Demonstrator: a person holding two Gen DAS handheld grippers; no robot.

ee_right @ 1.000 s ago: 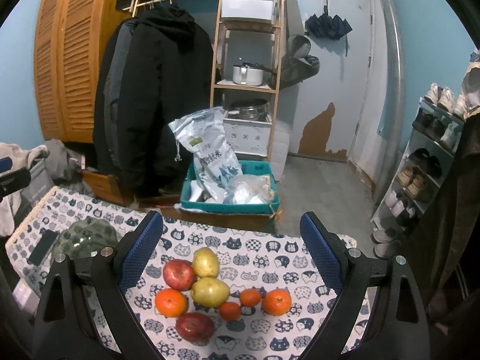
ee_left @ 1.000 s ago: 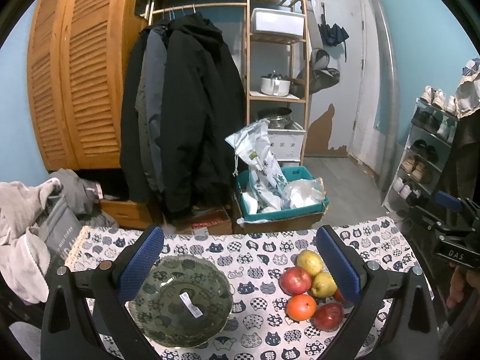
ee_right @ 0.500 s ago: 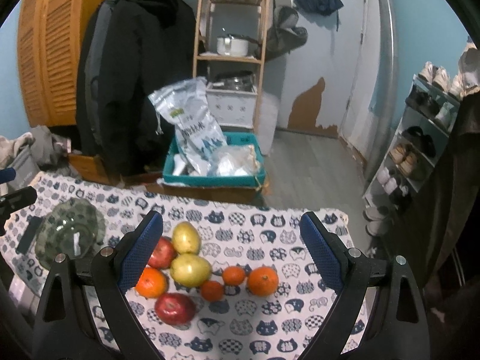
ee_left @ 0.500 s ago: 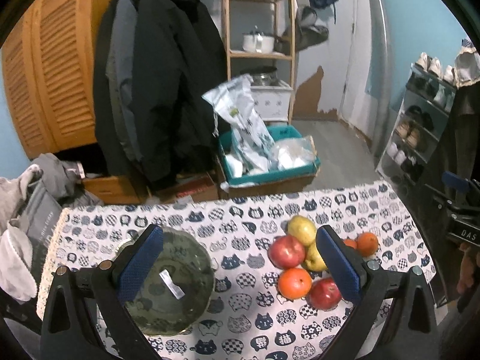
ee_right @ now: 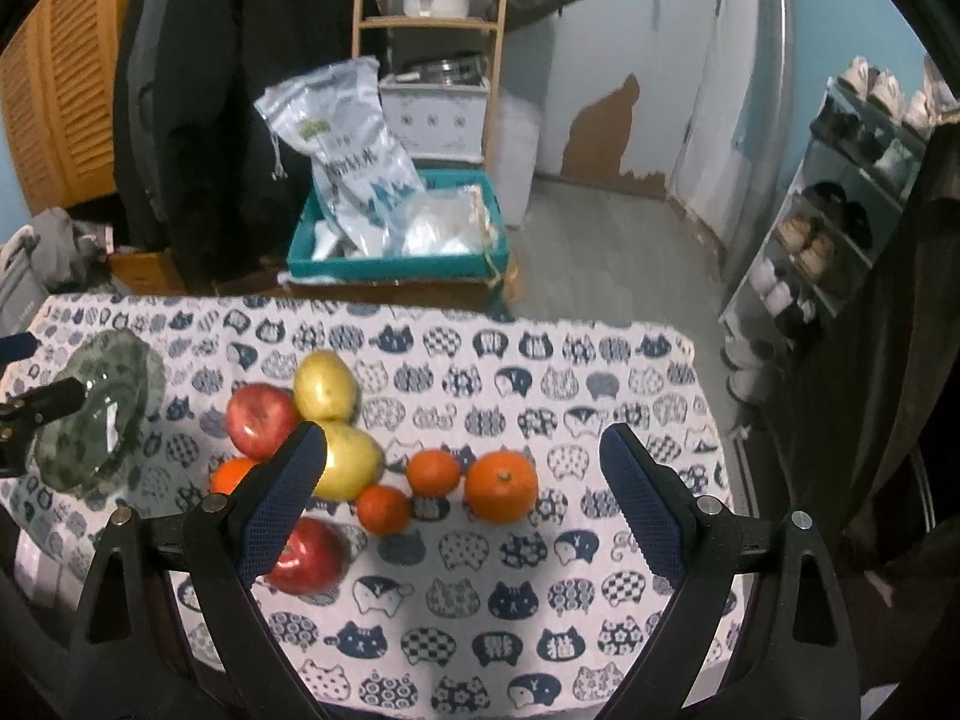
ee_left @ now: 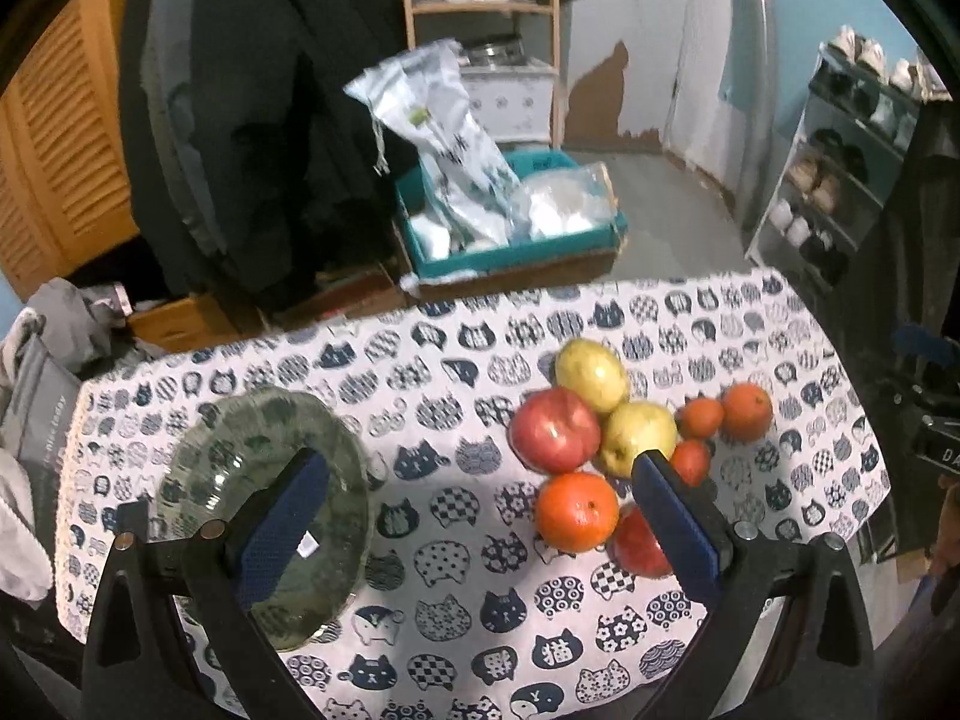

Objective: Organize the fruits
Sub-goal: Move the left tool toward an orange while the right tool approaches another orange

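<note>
Your left gripper [ee_left: 474, 516] is wide open and holds nothing. It hangs above the cat-print cloth [ee_left: 456, 618]. Under its left finger sits the green glass bowl [ee_left: 240, 468], with no fruit in it. Near its right finger is the pile of fruit. The big orange [ee_left: 576, 511] lies just inside that finger, a red apple [ee_left: 555, 429] is a bit farther ahead, and another red apple [ee_left: 639, 543] is partly hidden behind the finger.

Your right gripper [ee_right: 462, 468] is wide open too, and holds nothing. By its left finger are a yellow pear [ee_right: 348, 462] and a red apple [ee_right: 309, 555]. Between the fingers, a little ahead, lie two small tangerines [ee_right: 433, 471] and a bigger orange [ee_right: 501, 485].

All the fruit is on the cloth, touching in a tight bunch. That is the tricky part. If you grab one, a finger may bump the next one and send it rolling, maybe off the table edge. Round fruit can also slip out if you pinch it off-center. The bowl looks like glass, so a dropped apple could knock it hard.
</note>
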